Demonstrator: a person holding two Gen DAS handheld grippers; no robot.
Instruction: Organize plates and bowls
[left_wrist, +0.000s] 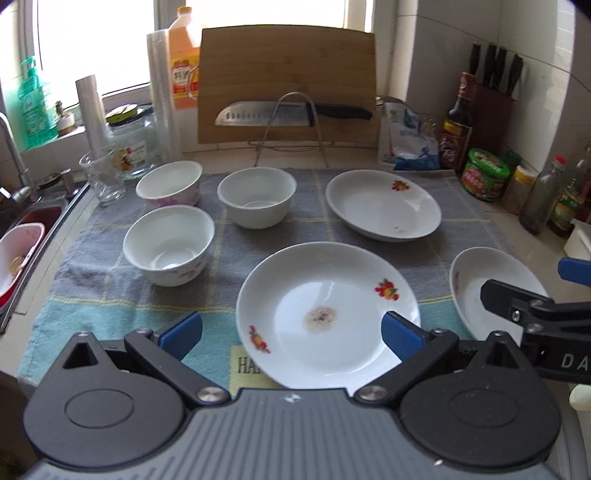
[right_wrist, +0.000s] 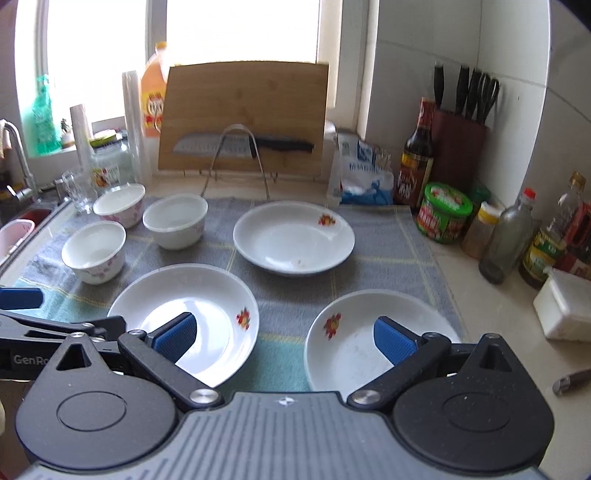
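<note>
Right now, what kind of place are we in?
Most likely a home kitchen counter. A sink with a metal faucet sits at the left, a wooden cutting board with a steel kitchen knife leans at the window, and a dark knife block stands among sauce bottles.

White plates (left_wrist: 328, 314) w/ red-orange fruit prints, white bowls (left_wrist: 168, 249) w/ pink flowers, grey-teal checked towel (left_wrist: 92, 291), blue finger pads (right_wrist: 173, 338), tan board (left_wrist: 288, 74).

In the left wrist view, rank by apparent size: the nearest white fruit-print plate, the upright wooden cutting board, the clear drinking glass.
1. Nearest white fruit-print plate and upright wooden cutting board: look alike; nearness inflates the plate.
2. Clear drinking glass: clearly smallest.
</note>
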